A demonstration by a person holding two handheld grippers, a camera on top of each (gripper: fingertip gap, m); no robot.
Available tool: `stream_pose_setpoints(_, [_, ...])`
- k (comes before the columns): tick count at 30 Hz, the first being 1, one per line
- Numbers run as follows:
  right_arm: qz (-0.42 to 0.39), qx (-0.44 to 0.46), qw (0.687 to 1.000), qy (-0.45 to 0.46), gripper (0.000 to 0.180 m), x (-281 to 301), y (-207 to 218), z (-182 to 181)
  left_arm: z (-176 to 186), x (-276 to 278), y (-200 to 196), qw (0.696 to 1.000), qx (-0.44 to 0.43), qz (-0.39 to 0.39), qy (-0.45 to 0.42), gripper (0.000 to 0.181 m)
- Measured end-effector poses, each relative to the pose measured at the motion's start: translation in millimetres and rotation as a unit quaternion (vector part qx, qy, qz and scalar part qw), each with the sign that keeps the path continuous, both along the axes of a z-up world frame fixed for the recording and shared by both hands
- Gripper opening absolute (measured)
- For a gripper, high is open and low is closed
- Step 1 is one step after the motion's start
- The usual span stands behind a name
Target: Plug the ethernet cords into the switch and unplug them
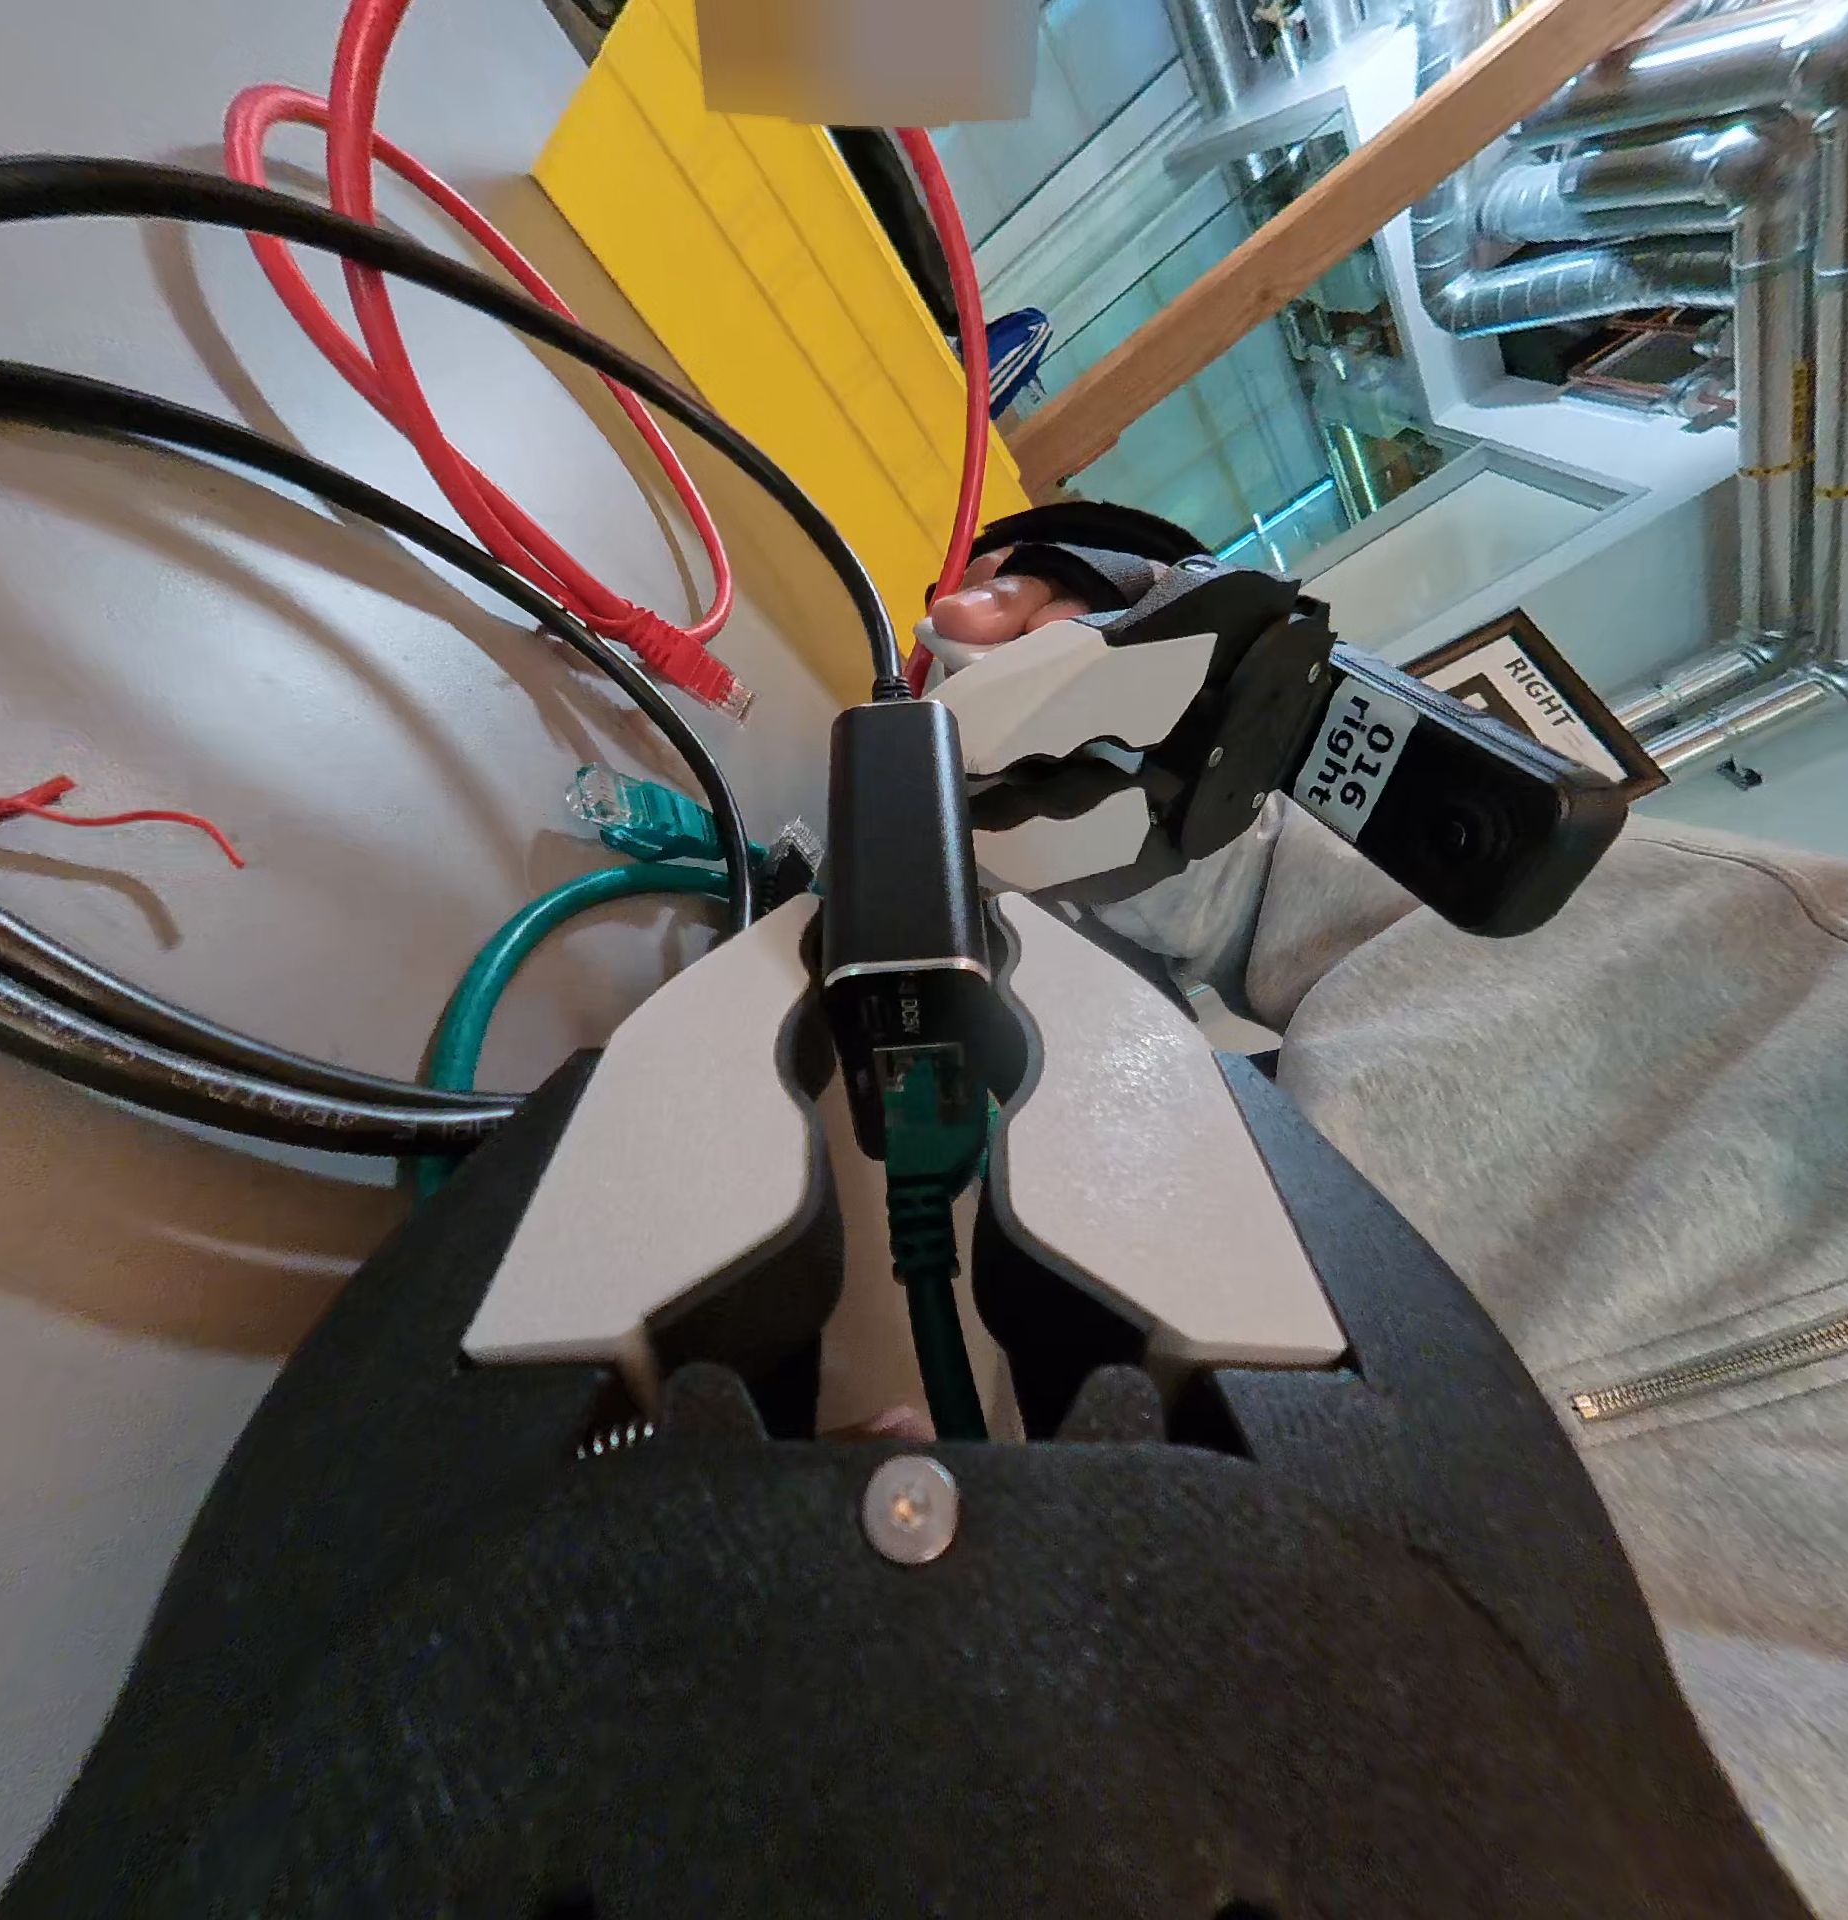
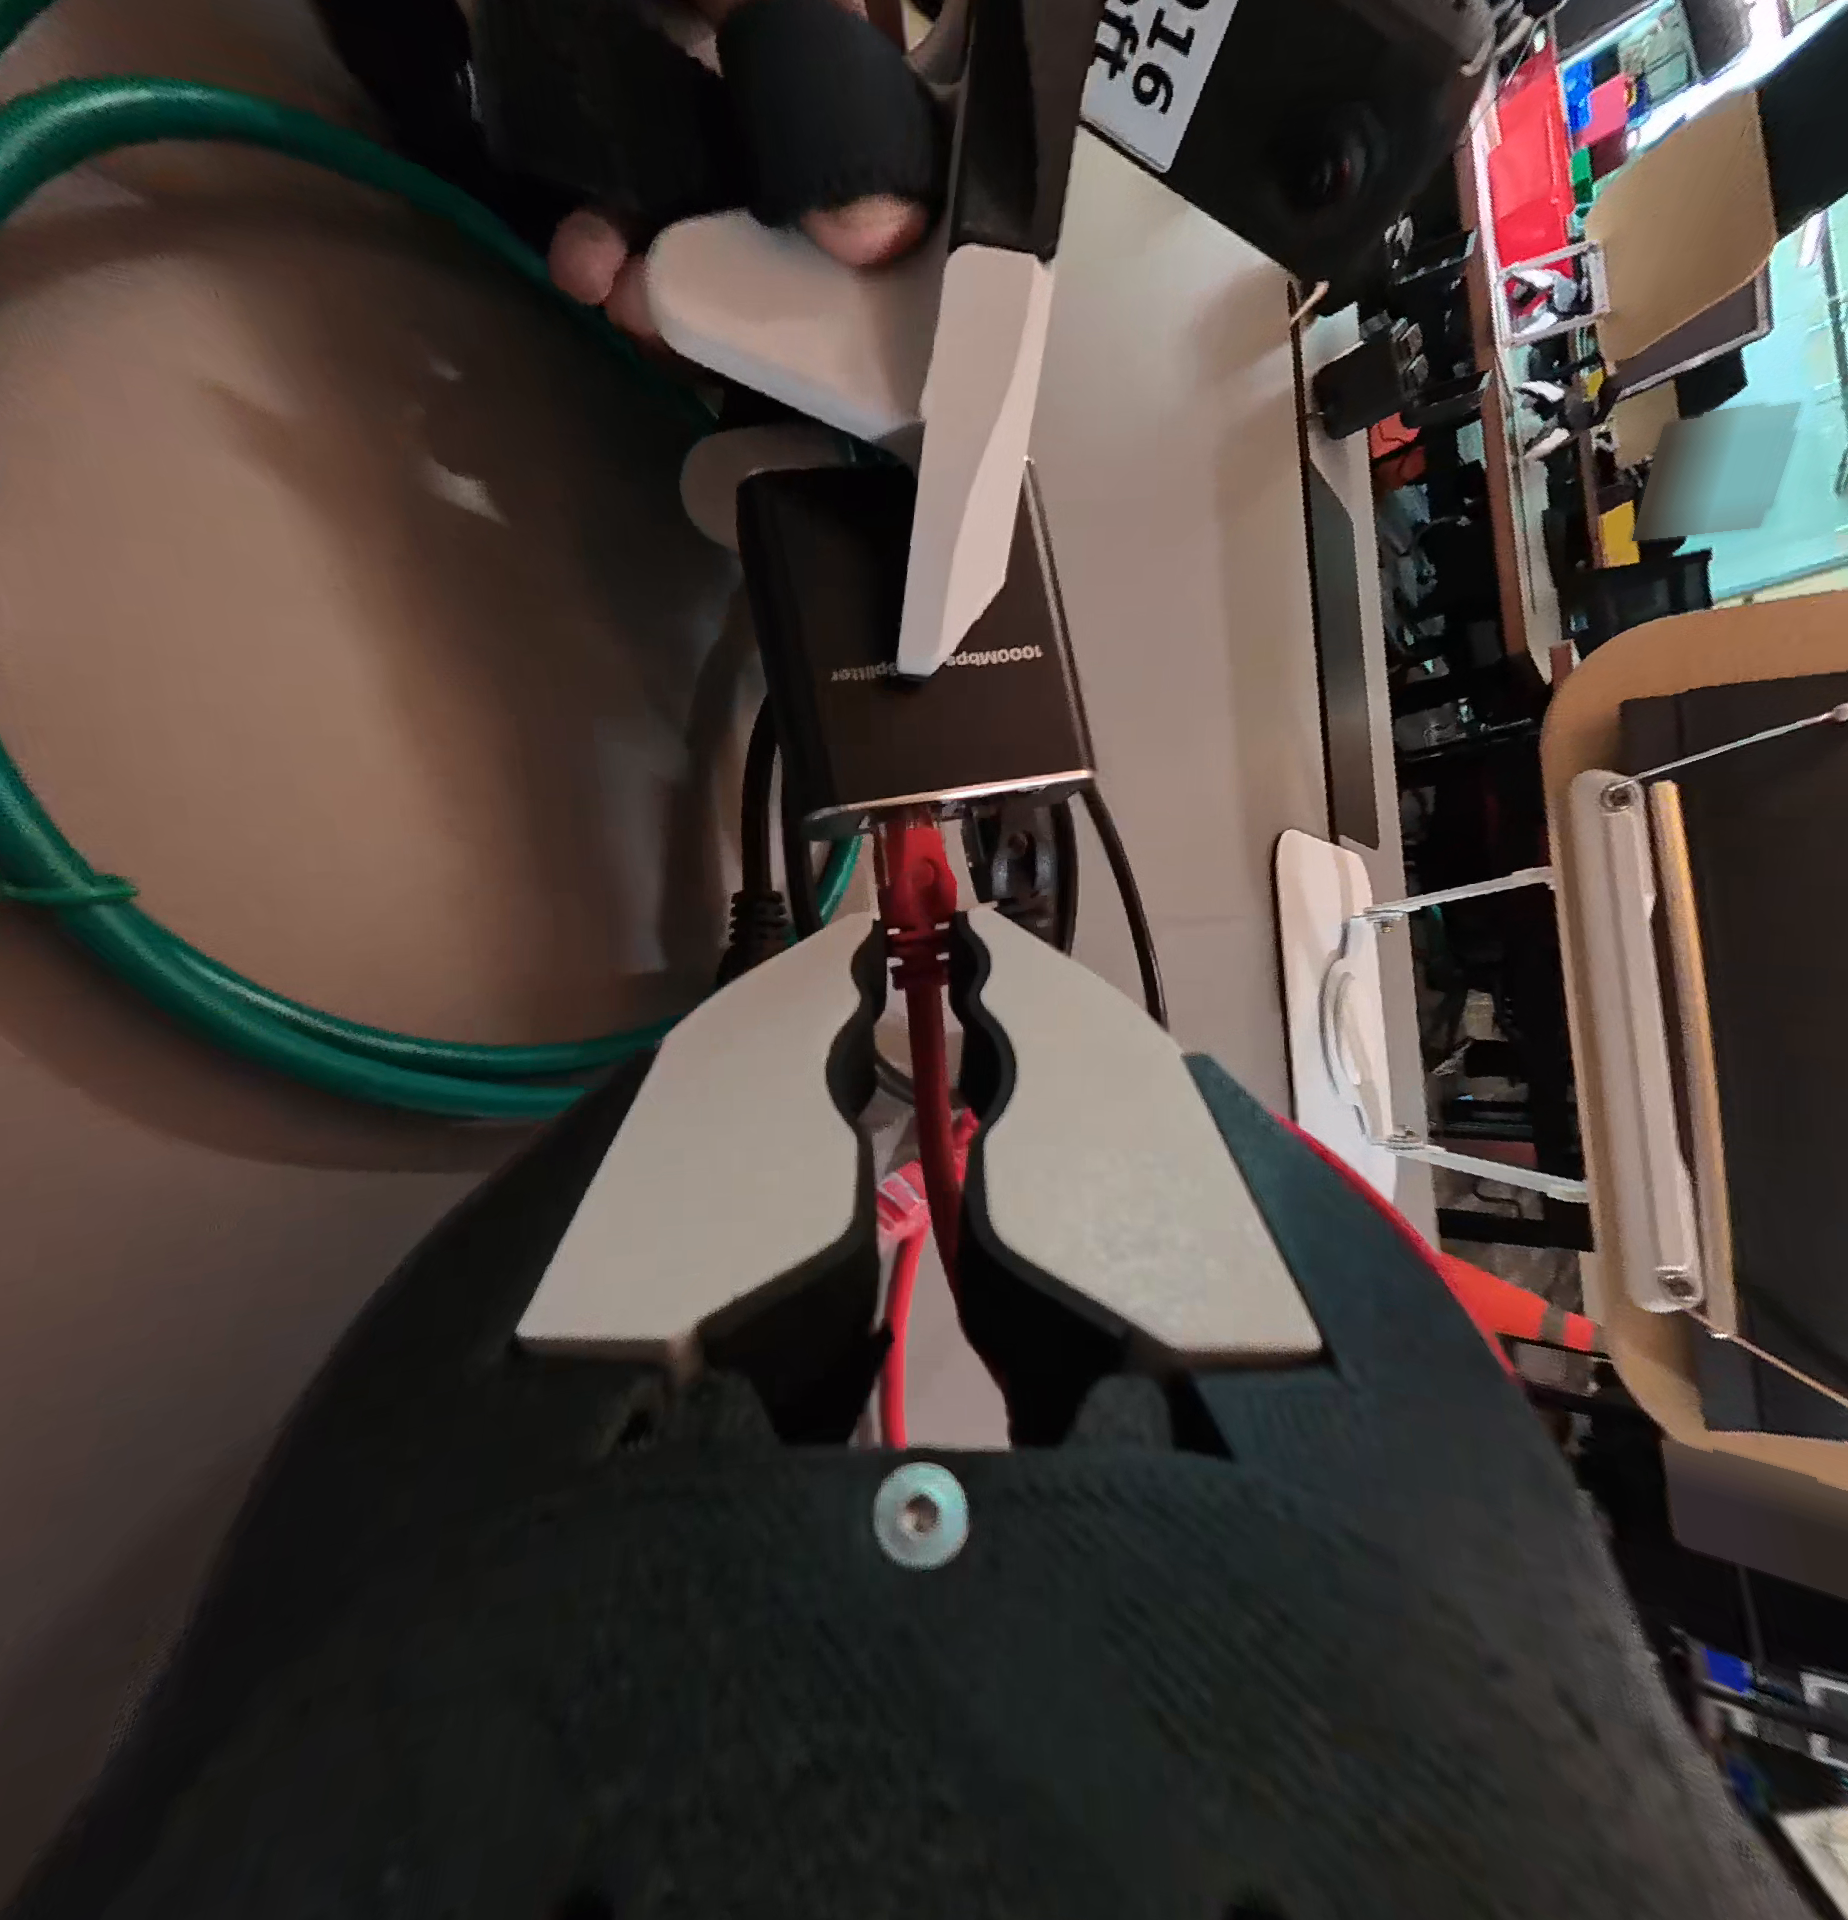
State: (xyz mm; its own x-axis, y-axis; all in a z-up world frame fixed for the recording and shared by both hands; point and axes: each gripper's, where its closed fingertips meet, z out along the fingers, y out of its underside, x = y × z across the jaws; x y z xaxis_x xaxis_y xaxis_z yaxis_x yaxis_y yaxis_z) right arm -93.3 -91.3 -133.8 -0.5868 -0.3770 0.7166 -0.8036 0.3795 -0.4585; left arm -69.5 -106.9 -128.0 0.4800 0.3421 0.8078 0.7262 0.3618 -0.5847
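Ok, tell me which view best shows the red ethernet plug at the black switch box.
The right wrist view: the red ethernet plug sits centred at the black switch box, the right tool closed on its boot. In the left wrist view that plug is hidden.

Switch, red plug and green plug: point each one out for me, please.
switch (image 1: 899,831): left wrist view, on its black top face.
red plug (image 2: 915,883): right wrist view, on its boot just below the port.
green plug (image 1: 930,1132): left wrist view, on the boot seated in the port.
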Motion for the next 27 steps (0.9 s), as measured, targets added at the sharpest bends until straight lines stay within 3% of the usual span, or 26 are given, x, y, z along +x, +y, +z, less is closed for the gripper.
stream_pose_setpoints(14, [-0.026,-0.012,0.999,-0.042,0.009,0.5,-2.4,-4.8,-3.8,-2.8,0.1,1.0,-0.008,0.005,-0.012,0.025])
stream_pose_setpoints(23, [-0.042,-0.106,0.993,-0.003,0.018,-10.9,-6.6,28.6,13.9,-10.8,-21.2,0.997,0.049,0.056,0.025,0.025])
stream_pose_setpoints(27, [-0.056,-0.181,0.98,-0.054,0.014,-25.0,11.6,53.6,22.8,-12.0,-36.2,0.991,0.103,0.08,0.031,0.025])
